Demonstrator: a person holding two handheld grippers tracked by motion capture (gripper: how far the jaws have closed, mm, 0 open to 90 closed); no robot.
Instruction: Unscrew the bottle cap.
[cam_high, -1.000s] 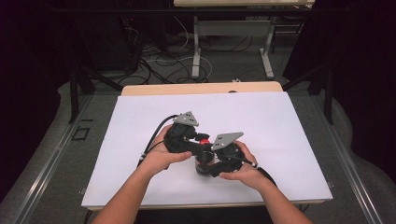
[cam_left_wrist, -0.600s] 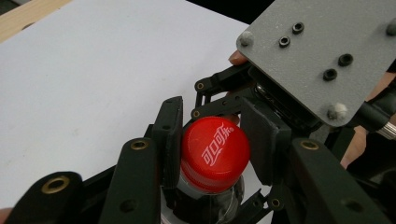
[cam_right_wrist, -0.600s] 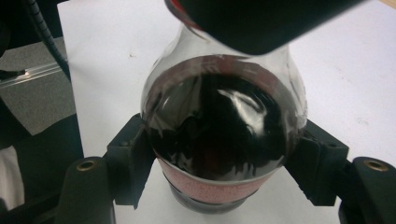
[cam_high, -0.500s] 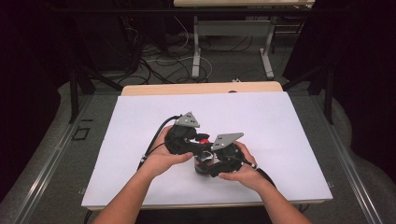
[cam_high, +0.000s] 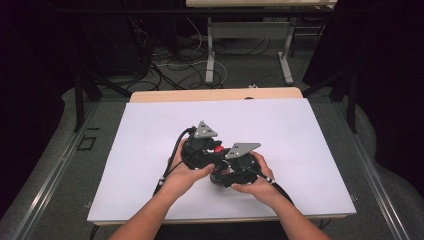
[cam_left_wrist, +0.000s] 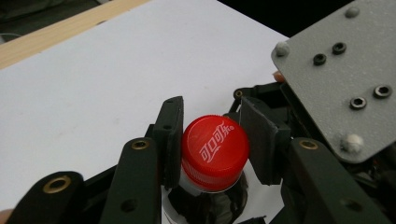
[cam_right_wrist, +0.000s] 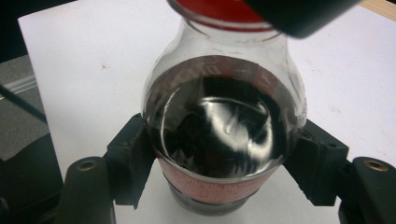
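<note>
Bottle (cam_right_wrist: 223, 135) stands upright on white table cover (cam_high: 300, 130), near person's edge, between both hands. Right gripper (cam_right_wrist: 223, 163) clamps bottle body at label band, pads pressed on both sides. Left gripper (cam_left_wrist: 215, 144) has just been closing; jaws now pinch red cap (cam_left_wrist: 215, 151) from two sides. Step judged: unscrewing cap. Advice: keep right grip firm and still, hold bottle vertical, twist left wrist about cap axis, avoid sideways pull, watch dark liquid for fizz.
</note>
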